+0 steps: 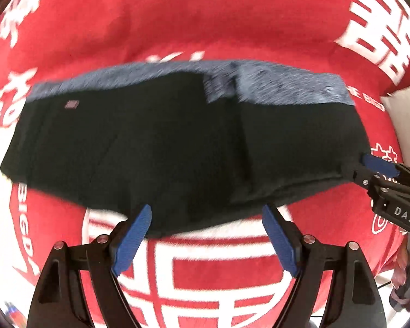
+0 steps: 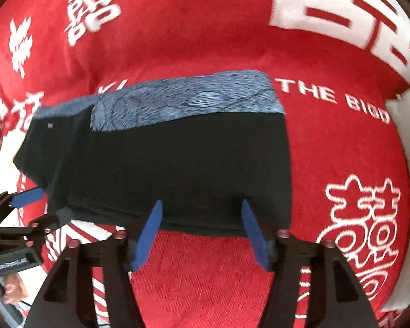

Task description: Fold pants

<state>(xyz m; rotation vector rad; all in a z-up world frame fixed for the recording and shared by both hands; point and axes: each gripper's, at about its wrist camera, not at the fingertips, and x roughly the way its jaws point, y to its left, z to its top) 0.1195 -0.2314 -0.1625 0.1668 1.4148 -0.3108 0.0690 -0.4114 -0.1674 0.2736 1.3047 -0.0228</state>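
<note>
Both sets of blue-padded fingers stand spread wide with nothing between them. The left gripper (image 1: 206,239) hovers at the near edge of the folded black pants (image 1: 164,142), its fingers (image 1: 134,242) just short of the hem; the right gripper (image 2: 202,235) sits likewise at the near edge further right, fingers (image 2: 252,235) apparently clear of the cloth, though blur makes contact hard to judge. The pants lie flat in a compact rectangle, the patterned blue-grey waistband (image 2: 188,101) along the far side, on a red blanket (image 2: 205,287) printed with white characters. Open blanket surrounds the bundle; a pale pillow (image 2: 407,125) borders the right.
</note>
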